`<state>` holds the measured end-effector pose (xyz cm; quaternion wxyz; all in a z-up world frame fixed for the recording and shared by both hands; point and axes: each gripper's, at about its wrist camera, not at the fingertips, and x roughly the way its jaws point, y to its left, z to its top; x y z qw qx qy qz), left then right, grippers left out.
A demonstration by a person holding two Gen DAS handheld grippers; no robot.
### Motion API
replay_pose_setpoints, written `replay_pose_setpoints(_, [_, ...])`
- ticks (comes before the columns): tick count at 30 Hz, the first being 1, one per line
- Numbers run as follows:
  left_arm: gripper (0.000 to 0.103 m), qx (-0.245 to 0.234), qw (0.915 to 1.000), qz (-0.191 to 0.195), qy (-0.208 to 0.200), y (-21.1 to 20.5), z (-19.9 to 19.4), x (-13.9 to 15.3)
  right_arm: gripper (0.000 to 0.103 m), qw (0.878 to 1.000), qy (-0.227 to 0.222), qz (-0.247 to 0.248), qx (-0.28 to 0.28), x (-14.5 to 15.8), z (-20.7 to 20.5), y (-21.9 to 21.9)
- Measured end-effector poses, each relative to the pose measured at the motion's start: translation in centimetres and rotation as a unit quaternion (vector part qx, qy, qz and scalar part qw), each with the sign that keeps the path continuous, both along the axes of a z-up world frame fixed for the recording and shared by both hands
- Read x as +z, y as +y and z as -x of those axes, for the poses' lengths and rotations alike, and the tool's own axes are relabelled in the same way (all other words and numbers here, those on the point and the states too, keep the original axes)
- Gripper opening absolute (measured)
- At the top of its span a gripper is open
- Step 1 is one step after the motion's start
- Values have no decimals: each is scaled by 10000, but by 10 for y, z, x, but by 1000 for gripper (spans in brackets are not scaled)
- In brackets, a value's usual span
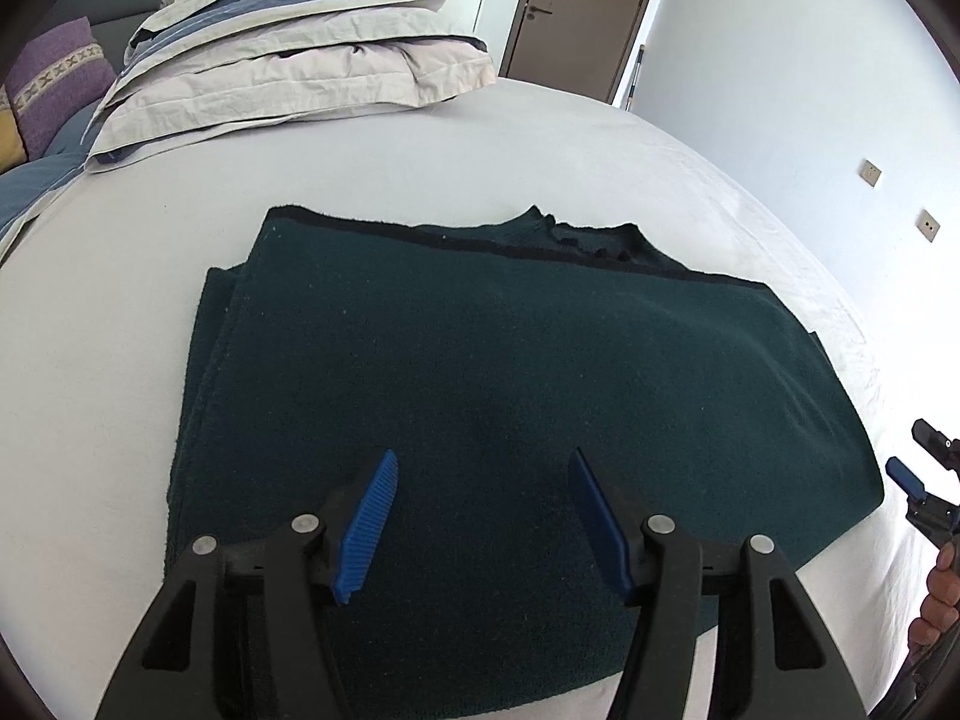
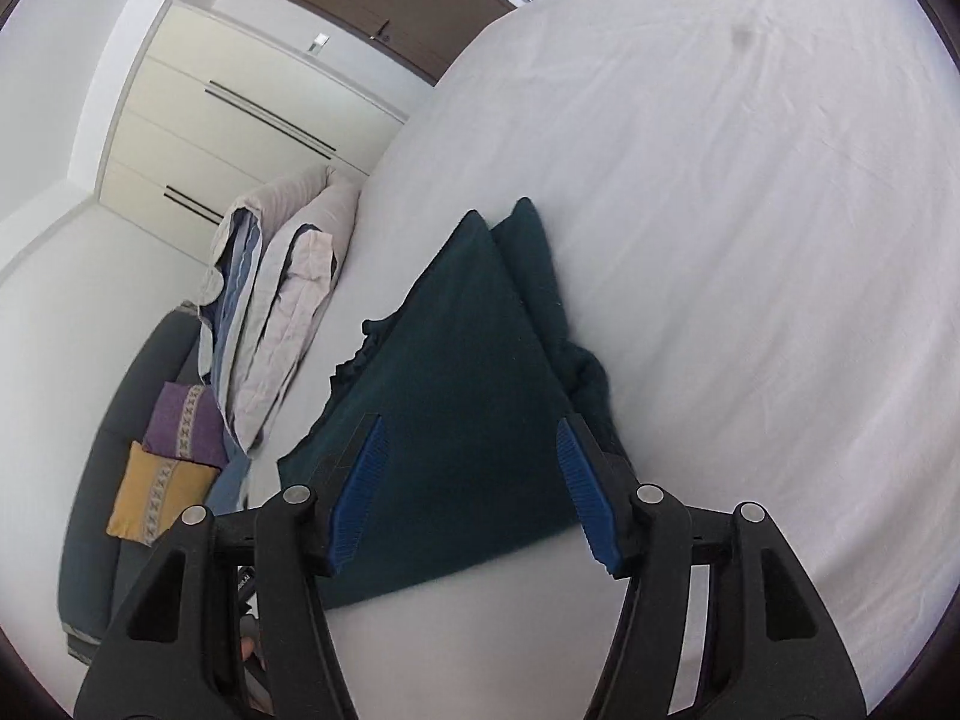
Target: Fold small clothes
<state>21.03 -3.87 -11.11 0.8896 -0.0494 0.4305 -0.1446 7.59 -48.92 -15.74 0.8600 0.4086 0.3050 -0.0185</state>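
A dark green knitted garment [image 1: 492, 378] lies folded into a rough rectangle on the white bed sheet [image 1: 372, 168], its collar at the far edge. My left gripper [image 1: 483, 462] hovers over its near part, open, with nothing between the blue pads. The right gripper shows at the right edge of the left wrist view as one blue fingertip [image 1: 905, 476], off the garment's right edge, with a hand below it. In the right wrist view the garment [image 2: 456, 390] lies ahead, and my right gripper [image 2: 471, 438] stands open above its near corner, not touching the cloth.
A folded duvet in beige and blue [image 1: 300, 42] is stacked at the far side of the bed. A grey sofa with purple [image 2: 183, 423] and yellow cushions [image 2: 159, 498] stands beyond it. A brown door [image 1: 582, 6] and white wardrobes [image 2: 198, 120] line the walls.
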Motion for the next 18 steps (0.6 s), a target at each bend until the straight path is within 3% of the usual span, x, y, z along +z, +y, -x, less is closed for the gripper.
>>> replay_pose_setpoints(2, [63,61,9999,38,70,4,-1,-8,58,9980,210,589,-72,9,-5,1])
replay_pose_setpoints(5, [63,28,10000,54,24,8,2,-11,56,9851,713,1561,-83,4,-15,5])
replay_pose_setpoints(6, [63,14,10000,24,8,7,2,-12,45,9820,825,1697,53,-1,-18,7])
replay_pose_setpoints(7, [63,14,10000,6,-2,7,2,-12,26,9776,957,1869,161,-6,-18,10])
replay_pose_setpoints(9, [63,46,10000,6,-5,7,3,-13,17,9675,1058,2284,235,-10,-15,20])
replay_pose_setpoints(12, [63,62,10000,-14,-22,6,3,-14,7,9602,1007,2597,202,-9,-7,27])
replay_pose_setpoints(18, [63,35,10000,59,26,10,1,-14,4,9490,1176,2914,252,-5,9,34])
